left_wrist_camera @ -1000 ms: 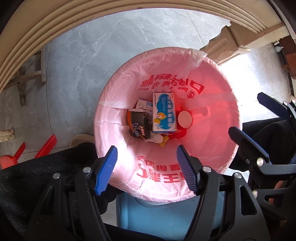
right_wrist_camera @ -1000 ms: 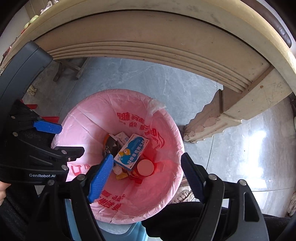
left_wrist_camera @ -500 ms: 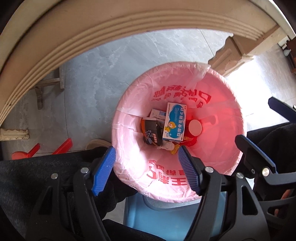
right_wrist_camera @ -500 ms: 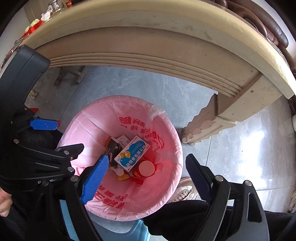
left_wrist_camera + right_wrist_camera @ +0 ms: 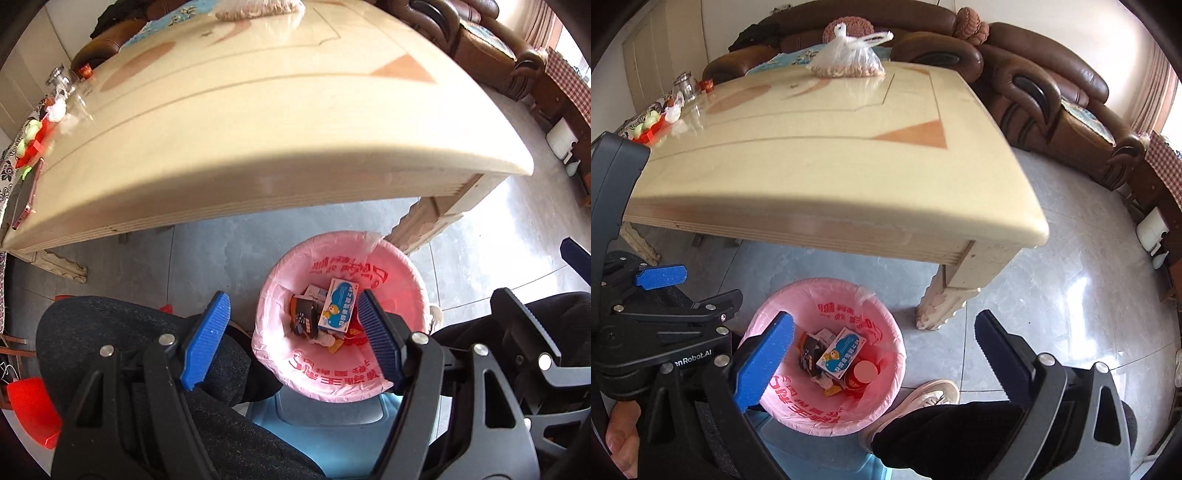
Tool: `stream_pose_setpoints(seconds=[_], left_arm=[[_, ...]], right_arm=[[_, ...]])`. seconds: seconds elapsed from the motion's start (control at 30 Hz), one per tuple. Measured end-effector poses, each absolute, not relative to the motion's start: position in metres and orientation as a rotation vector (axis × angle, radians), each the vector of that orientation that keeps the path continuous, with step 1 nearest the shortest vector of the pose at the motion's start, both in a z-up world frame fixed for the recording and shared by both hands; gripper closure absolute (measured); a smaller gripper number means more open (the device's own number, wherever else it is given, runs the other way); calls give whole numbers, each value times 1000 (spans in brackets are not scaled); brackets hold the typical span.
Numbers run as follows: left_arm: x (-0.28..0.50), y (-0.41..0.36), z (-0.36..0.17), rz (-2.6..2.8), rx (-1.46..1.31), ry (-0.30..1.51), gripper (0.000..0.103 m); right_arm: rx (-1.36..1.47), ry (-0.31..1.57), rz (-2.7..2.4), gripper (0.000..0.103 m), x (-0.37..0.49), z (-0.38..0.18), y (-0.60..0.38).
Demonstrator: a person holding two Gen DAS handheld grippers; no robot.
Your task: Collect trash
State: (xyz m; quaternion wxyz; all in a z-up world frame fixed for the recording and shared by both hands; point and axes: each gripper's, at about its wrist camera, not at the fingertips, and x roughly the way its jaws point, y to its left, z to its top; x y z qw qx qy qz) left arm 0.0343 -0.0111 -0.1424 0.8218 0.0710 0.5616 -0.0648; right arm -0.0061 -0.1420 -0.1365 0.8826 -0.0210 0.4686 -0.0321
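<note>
Both jaws gape empty above the bin [image 5: 343, 321]: left gripper [image 5: 291, 343] moderately, right gripper [image 5: 882, 358] just opened wide.

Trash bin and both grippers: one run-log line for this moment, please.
left gripper: open, empty | right gripper: jaws just opened, empty | trash bin: on floor beside table, holds blue box

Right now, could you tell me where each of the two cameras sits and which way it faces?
Left wrist: on the left gripper, open and empty, looking steeply down at the bin and table edge; the person's knees and the right gripper's fingers show.
Right wrist: on the right gripper, open and empty, its jaws just opened wider, looking down across the table to the sofa; a shoe and the left gripper show.
Shared: bin, table, boxes inside.
</note>
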Motion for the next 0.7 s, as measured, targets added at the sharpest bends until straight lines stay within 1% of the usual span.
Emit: stream_pose_setpoints(seconds=[0.13,0.23,0.3,0.43,0.5,0.63,0.7], left_arm=[[22,-13,-107,-135,123,1123,33],[11,-16,-79,-120,125,1033,32],[5,-18,-61,-103,129,976,28],[-7,-18,-25,-92,104,883,24],[-13,-18,-8,-72,103,847,19],[-26,-15,24,-65,70,770,17],[-33,-14,35,-57,60,741,12]], right_arm=[[-15,923,-80,7,-19,-104,-146],[-3,872,-99,7,-29,-80,-149],[-16,824,-115,7,-38,-63,-150],[-59,702,-168,7,-56,-26,-146],[-66,657,-185,7,-64,-10,-144],[-64,581,-197,7,-80,21,-142],[-68,549,-208,7,-88,33,-140]])
